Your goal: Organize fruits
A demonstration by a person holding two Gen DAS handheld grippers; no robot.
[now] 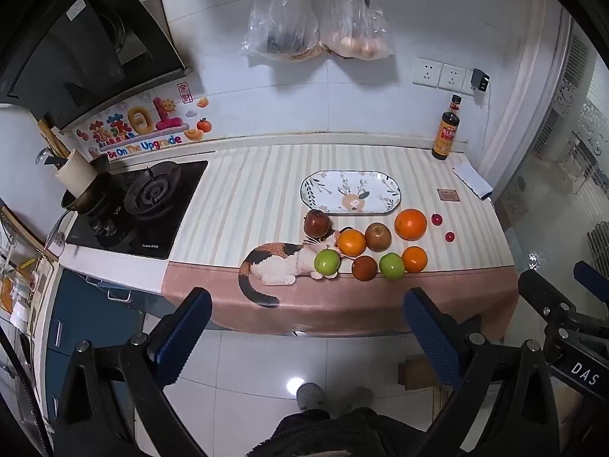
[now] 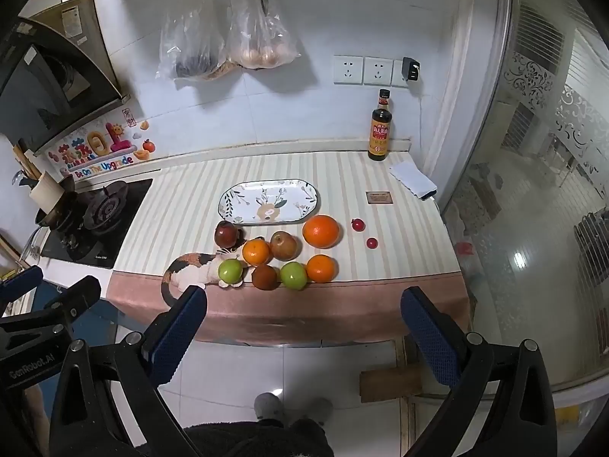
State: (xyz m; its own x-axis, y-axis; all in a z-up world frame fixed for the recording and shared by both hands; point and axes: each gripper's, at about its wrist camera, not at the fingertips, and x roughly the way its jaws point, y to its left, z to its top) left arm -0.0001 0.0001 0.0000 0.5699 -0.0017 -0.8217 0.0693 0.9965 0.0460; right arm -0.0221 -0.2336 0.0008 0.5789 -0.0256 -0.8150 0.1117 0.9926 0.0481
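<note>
Several fruits lie grouped on the striped cloth near the counter's front edge: a big orange [image 1: 410,224] [image 2: 320,231], two smaller oranges [image 1: 351,242] [image 2: 321,268], two green apples [image 1: 326,261] [image 2: 293,275], reddish-brown apples [image 1: 378,236] [image 2: 283,245] and two tiny red fruits [image 1: 436,219] [image 2: 357,224]. Behind them sits an oval flowered plate [image 1: 316,182] [image 2: 232,200] with nothing on it. My left gripper [image 1: 306,314] and right gripper [image 2: 302,312] both hang open in front of the counter, above the floor, holding nothing.
A gas hob [image 1: 144,205] with a pan is at the left. A dark sauce bottle [image 2: 379,125] and a folded cloth [image 2: 413,179] stand at the back right. Plastic bags [image 2: 228,45] hang on the wall. A glass door [image 2: 533,190] bounds the right. The person's feet [image 2: 289,405] show below.
</note>
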